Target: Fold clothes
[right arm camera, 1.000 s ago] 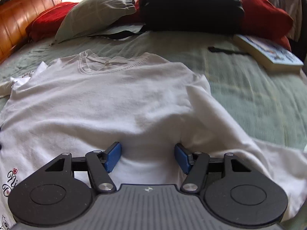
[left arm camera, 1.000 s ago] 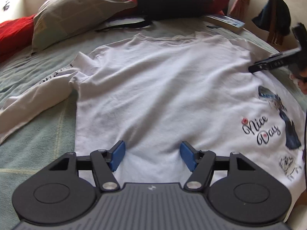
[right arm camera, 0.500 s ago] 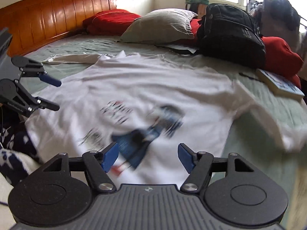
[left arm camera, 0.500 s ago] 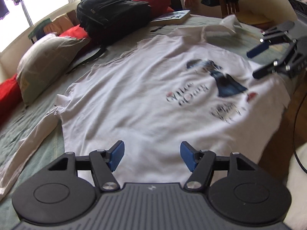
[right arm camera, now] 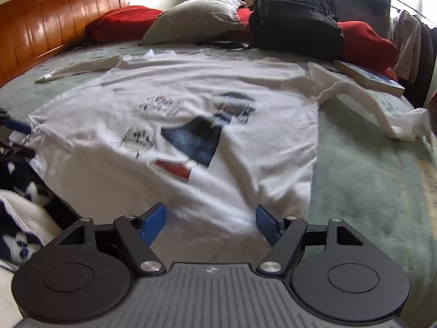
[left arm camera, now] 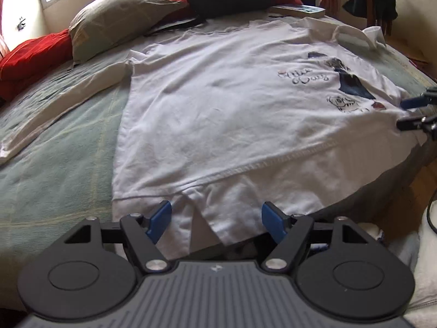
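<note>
Green-quilted bed [left arm camera: 54, 169] carries white printed cotton T-shirt [left arm camera: 218, 104], spread flat, hem overhanging near edge. Left hand-held gripper [left arm camera: 215, 220] and right hand-held gripper [right arm camera: 211, 220] released, jaws just widened, hem between pads, ungripped.

Home bedroom. Bed [right arm camera: 368, 164] under a green cover, wooden headboard [right arm camera: 41, 32] at 10 o'clock, grey pillow [right arm camera: 196, 19] and red cushions [right arm camera: 123, 22] at 12, black backpack [right arm camera: 295, 22], book [right arm camera: 368, 78], clothes rack [right arm camera: 409, 43] at 2.

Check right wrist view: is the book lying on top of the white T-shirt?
No. The book lies on the green bedspread beside the red pillow, off the white T-shirt.
</note>
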